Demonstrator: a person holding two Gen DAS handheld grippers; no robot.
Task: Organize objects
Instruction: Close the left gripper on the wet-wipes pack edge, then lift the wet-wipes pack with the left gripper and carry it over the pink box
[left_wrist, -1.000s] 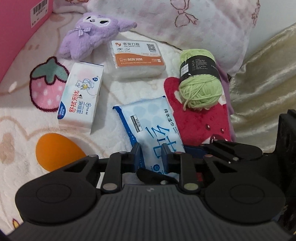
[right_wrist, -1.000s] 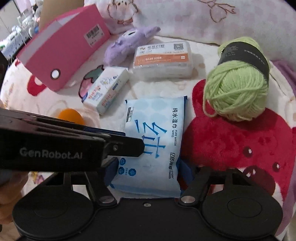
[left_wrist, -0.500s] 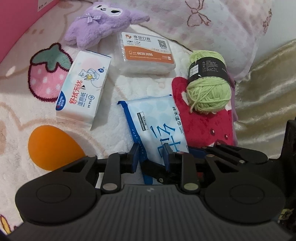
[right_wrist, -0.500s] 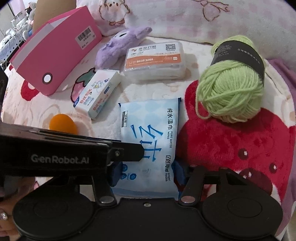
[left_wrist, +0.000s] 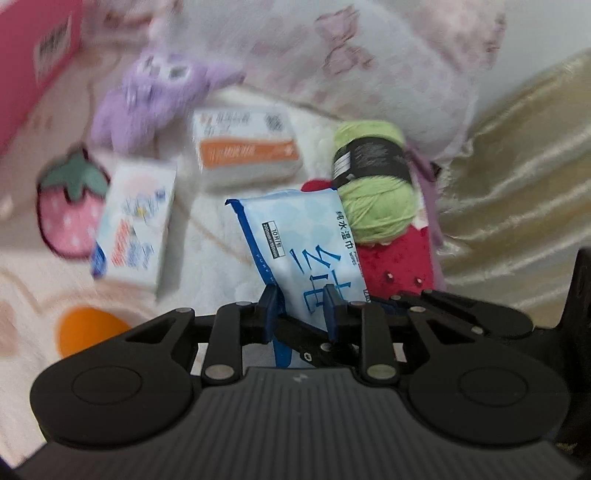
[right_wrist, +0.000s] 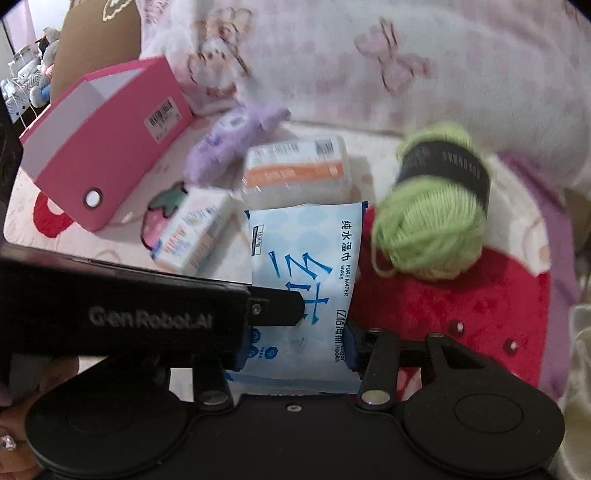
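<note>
A blue-and-white wet wipes pack (left_wrist: 295, 229) (right_wrist: 306, 240) is held off the blanket by both grippers, its far end free. My left gripper (left_wrist: 301, 310) is shut on the pack's near left part, and one of its fingers (right_wrist: 275, 308) lies across the pack's face. My right gripper (right_wrist: 295, 350) has the pack's near end between its blue pads. Its jaws are closing and the pads press on both side edges.
On the printed blanket (right_wrist: 461, 295) lie a green yarn ball (right_wrist: 432, 229), an orange-labelled pack (right_wrist: 295, 173), a white tissue pack (right_wrist: 195, 232) and a purple plush (right_wrist: 232, 140). An open pink box (right_wrist: 107, 147) stands at the left. A pillow (right_wrist: 369, 62) lies behind, gold fabric (left_wrist: 517, 184) at the right.
The wipes pack has come up off the blanket with both grippers. The right jaws have narrowed onto its sides. The left grip looks the same.
</note>
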